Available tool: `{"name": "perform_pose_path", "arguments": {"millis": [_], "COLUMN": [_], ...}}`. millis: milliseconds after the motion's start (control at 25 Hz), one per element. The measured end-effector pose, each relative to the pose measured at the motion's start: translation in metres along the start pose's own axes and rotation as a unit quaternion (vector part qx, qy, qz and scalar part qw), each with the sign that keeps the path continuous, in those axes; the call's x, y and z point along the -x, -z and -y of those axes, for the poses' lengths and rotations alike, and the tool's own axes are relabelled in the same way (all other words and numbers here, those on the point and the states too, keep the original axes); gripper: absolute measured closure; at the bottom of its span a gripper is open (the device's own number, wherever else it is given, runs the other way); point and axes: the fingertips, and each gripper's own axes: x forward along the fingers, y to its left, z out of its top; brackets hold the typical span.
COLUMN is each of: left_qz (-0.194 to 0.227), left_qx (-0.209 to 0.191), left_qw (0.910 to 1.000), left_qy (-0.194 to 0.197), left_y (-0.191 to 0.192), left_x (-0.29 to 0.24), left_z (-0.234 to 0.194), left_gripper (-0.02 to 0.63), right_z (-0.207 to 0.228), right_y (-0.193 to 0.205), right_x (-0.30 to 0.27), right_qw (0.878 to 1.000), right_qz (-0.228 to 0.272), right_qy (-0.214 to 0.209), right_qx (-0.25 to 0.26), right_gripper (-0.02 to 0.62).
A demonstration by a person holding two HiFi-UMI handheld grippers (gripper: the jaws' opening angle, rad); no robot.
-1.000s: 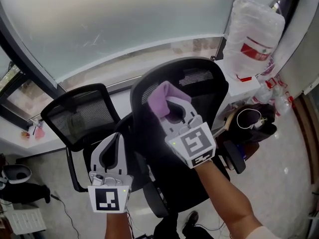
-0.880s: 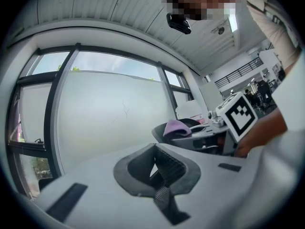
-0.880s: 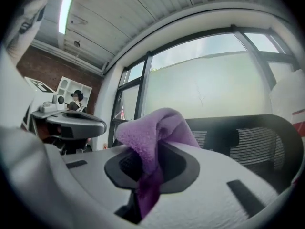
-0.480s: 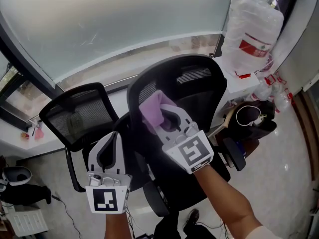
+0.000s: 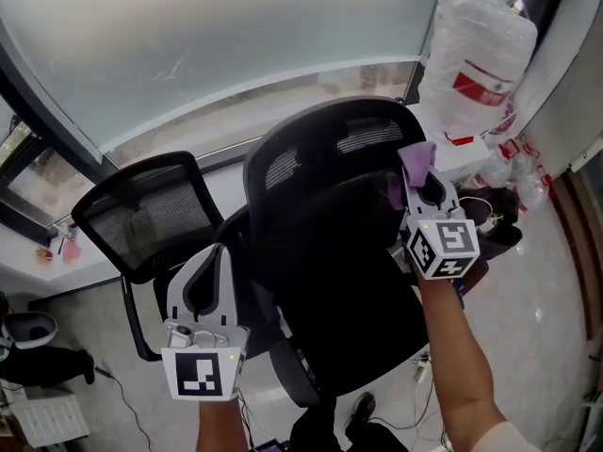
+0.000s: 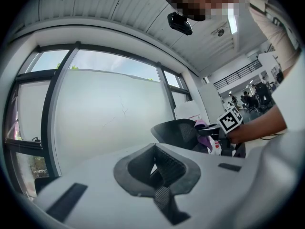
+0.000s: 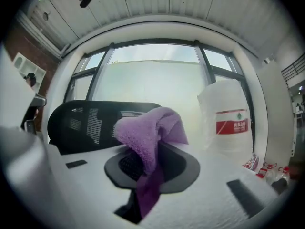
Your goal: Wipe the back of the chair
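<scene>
"Down low, nearest us, what is the left claw [image 5: 209, 266] doing?"
"Nothing. Its jaws are pressed together on air, beside the chair's lower left and well apart from the cloth."
"And the chair [image 5: 330, 224] itself?"
"Its black back fills the middle, curved, with mesh slots near the top. I judge it stiff at the frame and springy in the panel. It would likely swivel or roll under a hard push, so pressure wants to be light and even."
"Where's the cloth [image 5: 415, 161]?"
"At the back's upper right edge, pinched in the right claw [image 5: 421, 185]. Whether it touches that edge, I can't tell. It's purple and fluffy, surely soft and light. It's held by a bunched fold, with a tail hanging down between the jaws, which looks a sound hold."
"Beyond that?"
"A second chair [image 5: 141, 210] at left, a water jug [image 5: 476, 55] at right, then the window [image 5: 217, 36]."
</scene>
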Motion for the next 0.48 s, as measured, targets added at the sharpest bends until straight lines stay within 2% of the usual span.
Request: {"name": "perform_pose_path", "arguments": {"millis": [120, 240, 360, 480], "left_qz": [-0.003, -0.005, -0.019, -0.007], "left_qx": [0.002, 0.002, 0.005, 0.005], "left_qw": [1.0, 1.0, 0.9998, 0.9999], "left_qy": [-0.001, 0.001, 0.004, -0.006], "left_y": [0.002, 0.002, 0.008, 0.0], "left_x": [0.001, 0.004, 0.01, 0.012], "left_z": [0.0, 0.0, 0.0, -0.005], "left_gripper": [0.6, 0.6, 0.6, 0.6], "right_z": [-0.003, -0.018, -0.05, -0.106], "right_y": [0.001, 0.006, 0.012, 0.015], "right_x": [0.0, -0.005, -0.013, -0.019], "right_qw": [1.0, 1.0, 0.998, 0.993], "right_qz": [0.003, -0.006, -0.02, -0.031], "right_qy": [0.006, -0.011, -0.05, -0.11], "right_qx": [-0.009, -0.026, -0.037, -0.043], "right_gripper": [0.541, 0.543, 0.543, 0.543]}}
